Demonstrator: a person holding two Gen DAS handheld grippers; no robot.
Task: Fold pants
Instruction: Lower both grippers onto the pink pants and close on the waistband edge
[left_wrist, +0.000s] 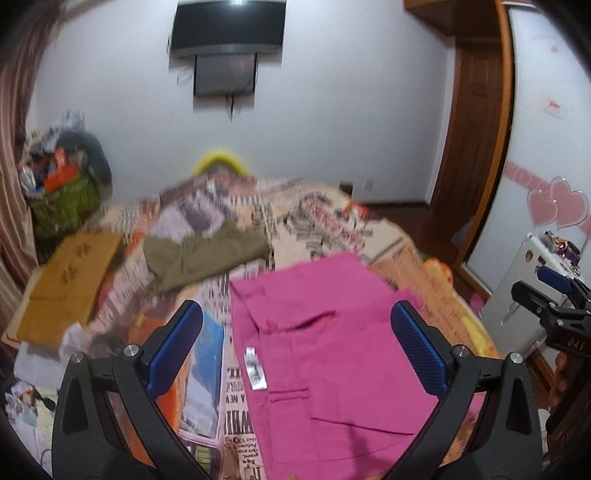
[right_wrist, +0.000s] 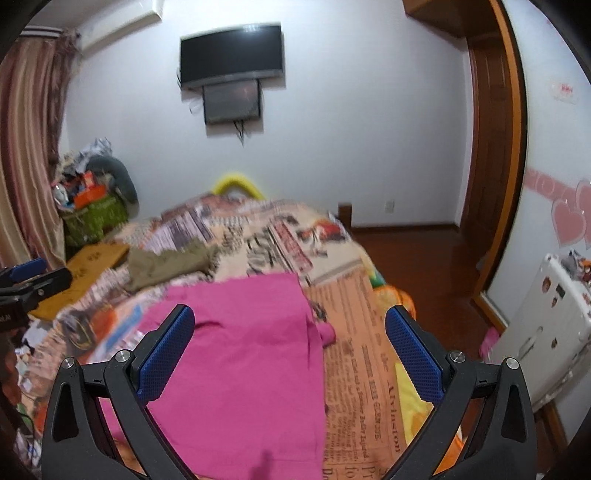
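In the left wrist view we count one pair of pink pants (left_wrist: 332, 354) spread flat on the bed (left_wrist: 325, 221), near its right edge and reaching toward the near edge, with one white label (left_wrist: 254, 367) showing at their left side. Farther up the bed lies one olive garment (left_wrist: 207, 254), and toward the left edge one mustard-brown folded cloth (left_wrist: 68, 284); both are smeared by blur, so we cannot make out what kind of clothes they are. The left gripper (left_wrist: 295, 343) hovers above the pants with its two blue pads (left_wrist: 173, 347) spread wide and nothing between them. At the right border we see part of the right gripper (left_wrist: 550, 295), cut off by the picture's edge. In the right wrist view we again count one pair of pink pants (right_wrist: 243, 362), their near end hidden under the picture's bottom edge and one small fold poking out at their right side. The olive garment (right_wrist: 166, 264) sits beyond them toward the far left of the bed (right_wrist: 354, 332). The right gripper (right_wrist: 290, 347) is held over the pants, level and pointing up the bed, its two pads (right_wrist: 413, 358) wide apart and empty. The left gripper (right_wrist: 33, 280) shows only partly at the left border. One television (right_wrist: 231, 55) hangs on the far wall.
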